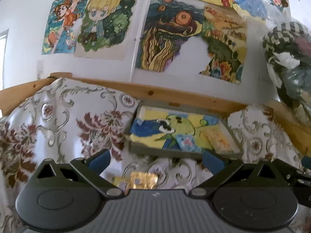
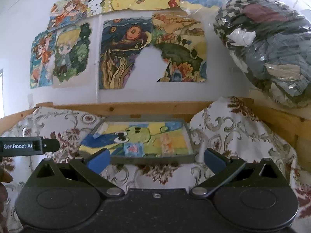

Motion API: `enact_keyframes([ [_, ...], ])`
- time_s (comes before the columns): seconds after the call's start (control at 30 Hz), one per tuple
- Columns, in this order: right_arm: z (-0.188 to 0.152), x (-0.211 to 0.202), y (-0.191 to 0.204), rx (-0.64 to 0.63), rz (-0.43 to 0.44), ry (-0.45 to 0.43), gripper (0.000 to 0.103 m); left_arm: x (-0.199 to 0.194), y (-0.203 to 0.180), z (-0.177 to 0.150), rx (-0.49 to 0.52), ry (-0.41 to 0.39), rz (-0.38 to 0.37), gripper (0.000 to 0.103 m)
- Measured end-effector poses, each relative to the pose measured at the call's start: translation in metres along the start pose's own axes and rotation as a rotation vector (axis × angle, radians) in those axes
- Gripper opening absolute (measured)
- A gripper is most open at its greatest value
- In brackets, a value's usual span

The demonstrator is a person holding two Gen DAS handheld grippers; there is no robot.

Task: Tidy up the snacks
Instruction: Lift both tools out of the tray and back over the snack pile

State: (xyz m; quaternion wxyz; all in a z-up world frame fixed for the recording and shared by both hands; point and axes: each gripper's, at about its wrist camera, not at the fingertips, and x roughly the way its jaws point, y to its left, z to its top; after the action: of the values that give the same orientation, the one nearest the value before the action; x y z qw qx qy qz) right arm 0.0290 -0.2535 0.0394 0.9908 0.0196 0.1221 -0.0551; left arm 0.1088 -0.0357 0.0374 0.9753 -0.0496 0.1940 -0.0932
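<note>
I see a tray (image 2: 153,158) lying on the cloth (image 2: 233,136) near the far edge, before the wooden rail (image 2: 126,107); two snack packets (image 2: 134,148) lie in it. A wrapped snack (image 1: 143,180) lies nearer, before the tray. A bag (image 2: 272,48) sits at the far right corner.

grippers: 2, left gripper (image 1: 155,161) and right gripper (image 2: 155,159), both with jaws spread | tray (image 2: 155,158): 1, at 12 o'clock of both grippers | snack packets in the tray: 2, blue packet (image 2: 133,149), orange packet (image 2: 166,142) | gold packet (image 1: 143,180) on the cloth: 1 | clear bag of clothes (image 2: 272,48): 1, at 2 o'clock
</note>
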Motion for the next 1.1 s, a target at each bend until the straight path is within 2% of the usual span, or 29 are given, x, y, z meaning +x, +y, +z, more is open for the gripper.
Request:
enact_keyframes([
  [0.3,-0.017,-0.021,0.016,-0.028,-0.025,0.087,0.102,-0.027,0.025,-0.027,-0.007,0.056,0.029,0.103],
  [0.5,-0.032,-0.03,0.034,-0.102,-0.032,0.169,0.102,-0.039,0.035,-0.041,-0.009,0.115,0.059,0.103],
  [0.6,-0.038,-0.033,0.041,-0.128,-0.009,0.211,0.102,-0.044,0.037,-0.05,-0.006,0.16,0.09,0.103],
  [0.77,-0.045,-0.035,0.045,-0.112,0.007,0.268,0.102,-0.054,0.045,-0.053,-0.05,0.171,0.128,0.103],
  [0.9,-0.049,-0.033,0.044,-0.097,0.009,0.311,0.102,-0.059,0.042,-0.058,-0.015,0.205,0.159,0.103],
  [1.1,-0.052,-0.031,0.048,-0.112,0.007,0.345,0.102,-0.061,0.031,-0.064,0.051,0.237,0.151,0.103],
])
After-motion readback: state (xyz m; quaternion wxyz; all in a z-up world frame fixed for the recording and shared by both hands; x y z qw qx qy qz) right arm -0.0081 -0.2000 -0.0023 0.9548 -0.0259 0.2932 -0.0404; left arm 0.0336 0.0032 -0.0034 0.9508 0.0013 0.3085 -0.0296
